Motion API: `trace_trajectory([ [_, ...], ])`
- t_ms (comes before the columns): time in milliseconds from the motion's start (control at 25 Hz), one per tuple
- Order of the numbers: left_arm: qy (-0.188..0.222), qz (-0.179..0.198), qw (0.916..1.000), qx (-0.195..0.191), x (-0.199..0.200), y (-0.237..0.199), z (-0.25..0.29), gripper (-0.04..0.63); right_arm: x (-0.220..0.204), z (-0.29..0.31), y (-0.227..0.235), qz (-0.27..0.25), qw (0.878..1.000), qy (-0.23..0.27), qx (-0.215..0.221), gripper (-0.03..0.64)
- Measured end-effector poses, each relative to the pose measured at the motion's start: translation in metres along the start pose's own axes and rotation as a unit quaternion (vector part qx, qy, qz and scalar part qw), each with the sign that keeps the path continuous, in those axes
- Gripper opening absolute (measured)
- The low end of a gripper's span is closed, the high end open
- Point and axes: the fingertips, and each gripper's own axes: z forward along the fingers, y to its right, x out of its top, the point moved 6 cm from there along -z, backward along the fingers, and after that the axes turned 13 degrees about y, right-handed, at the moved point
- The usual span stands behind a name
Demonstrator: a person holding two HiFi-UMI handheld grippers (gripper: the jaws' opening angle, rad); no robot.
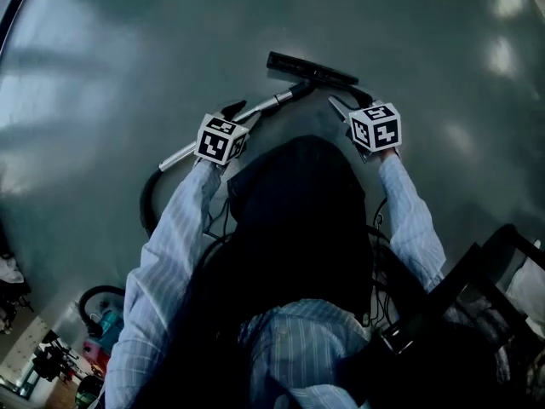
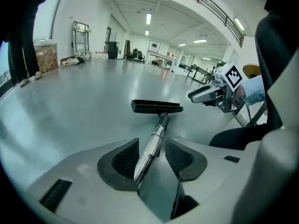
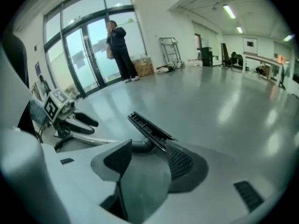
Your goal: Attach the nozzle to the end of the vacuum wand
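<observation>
- Left tongs (image 2: 151, 147) hang above the floor (image 1: 102, 75), pointing slantwise down, jaws spread and pinching nothing.
- In the left gripper view the wand (image 1: 274, 100) runs up between those spread jaws. Neither pad presses on it.
- In the head view the wand is a silver tube lying on the floor, slanting from lower left to upper right. A dark hose (image 1: 146, 203) curves away from its lower left end.
- The nozzle (image 1: 311, 69), a flat black bar, sits joined to the wand's far end. It rests on the floor ahead of both tongs.
- Right tongs (image 3: 148, 146) hang to the right of the wand, jaws spread wide with nothing between the pads. In the right gripper view the nozzle lies just beyond the tips, one end hidden behind a jaw.
- Far off in that view, a person (image 3: 119, 43) stands by glass doors.
</observation>
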Motion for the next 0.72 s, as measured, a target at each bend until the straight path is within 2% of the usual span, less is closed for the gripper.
trace_trajectory([
  [160,0.021,0.005,0.9997,-0.009,-0.008,-0.006,-0.006,0.173,-0.009,0.008,-0.014,0.049,0.998,0.034,-0.009,0.233],
  [280,0.043,-0.024,0.9988,-0.009,-0.003,-0.013,-0.014,0.172,-0.012,0.023,-0.021,0.063,0.997,0.044,-0.014,0.232],
  [440,0.061,-0.086,0.9944,0.015,0.005,-0.005,-0.041,0.172,-0.004,0.018,-0.040,0.075,0.996,0.043,0.009,0.232],
  [600,0.057,-0.106,0.9919,0.040,0.019,0.002,-0.075,0.114,0.020,-0.012,-0.068,0.089,0.994,0.057,0.011,0.208],
  [720,0.059,-0.110,0.9899,0.066,0.034,0.001,-0.091,0.086,0.031,-0.030,-0.085,0.122,0.990,0.075,-0.009,0.132],
])
